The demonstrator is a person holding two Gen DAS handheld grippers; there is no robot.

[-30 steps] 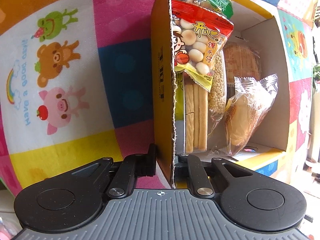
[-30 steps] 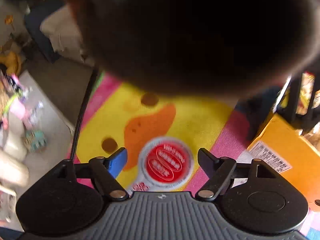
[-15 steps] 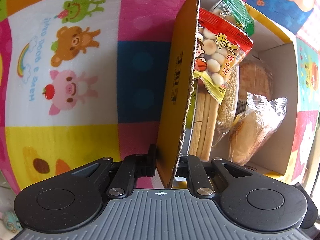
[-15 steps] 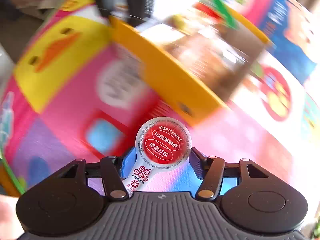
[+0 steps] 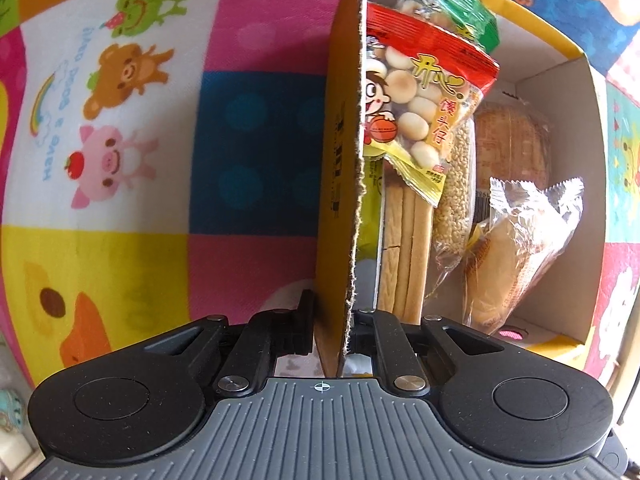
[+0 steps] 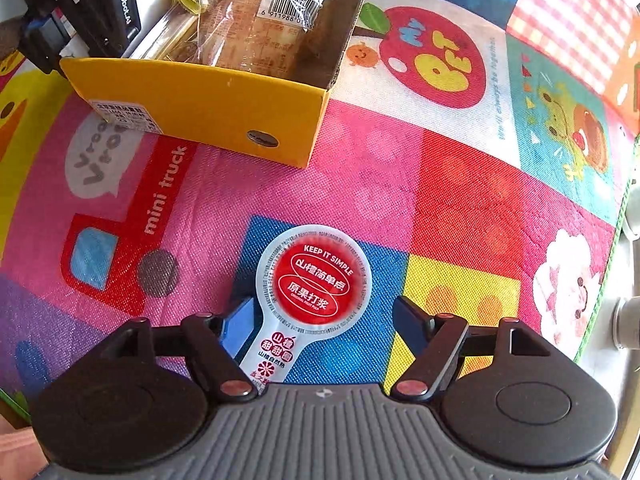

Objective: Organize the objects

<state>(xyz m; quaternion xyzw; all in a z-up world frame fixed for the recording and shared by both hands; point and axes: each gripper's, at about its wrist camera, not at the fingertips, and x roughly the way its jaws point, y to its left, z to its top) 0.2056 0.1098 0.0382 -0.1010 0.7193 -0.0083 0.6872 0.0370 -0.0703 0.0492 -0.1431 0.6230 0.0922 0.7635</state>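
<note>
Fingers of the right gripper (image 6: 324,320) look spread: the round red-lidded hawthorn cup (image 6: 316,280) sits between them, left blue pad at its tab side, right pad apart from the rim with mat showing in the gap. Can't tell whether the cup is held from below or just resting, so I'd treat the grip as unconfirmed. Tighten on the cup body, not the foil tab, before travelling.

Play mat (image 6: 400,168) lies under it; the yellow box (image 6: 224,108) is farther ahead and to the left, its near wall facing the right wrist camera.

Left gripper (image 5: 332,320) is clamped on the box's side wall (image 5: 340,200), one finger outside, one inside. Good anchor; keep it there so the box doesn't slide on the mat.

Inside: red bun-snack bag (image 5: 420,112), green packet (image 5: 452,12), biscuit sticks (image 5: 404,248) and a wrapped cake (image 5: 520,240). Free floor looks to be at the right wall near the cake. Judgement: carry the cup over the near wall lid-up and lower it there, clear of the crinkly wrappers.
</note>
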